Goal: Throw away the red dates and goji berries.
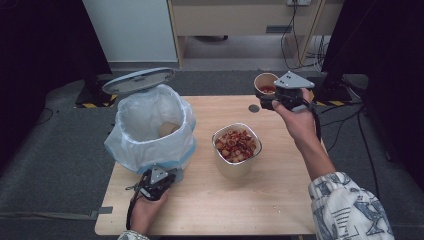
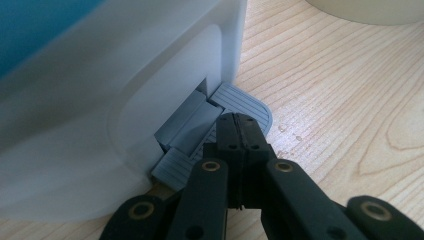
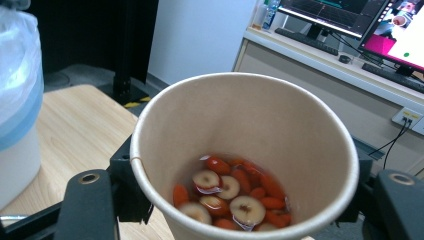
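Note:
A white pedal bin [image 1: 150, 125] lined with a pale bag stands at the table's left, its grey lid [image 1: 138, 80] tipped up. My left gripper [image 1: 169, 177] is at its foot. In the left gripper view the shut jaws [image 2: 240, 127] rest on top of the grey ribbed pedal [image 2: 250, 102]. My right gripper [image 1: 267, 97] is raised over the far right edge of the table, shut on a paper cup [image 1: 265, 82]. Red and pale fruit pieces [image 3: 235, 192] lie in liquid at the bottom of the cup [image 3: 280, 125].
A white tub [image 1: 236, 167] full of red and pale pieces stands mid-table. A small dark disc [image 1: 254, 108] lies near the far edge. A brown round thing [image 1: 167, 130] lies inside the bin. Bare wood [image 1: 280, 195] shows at the front right.

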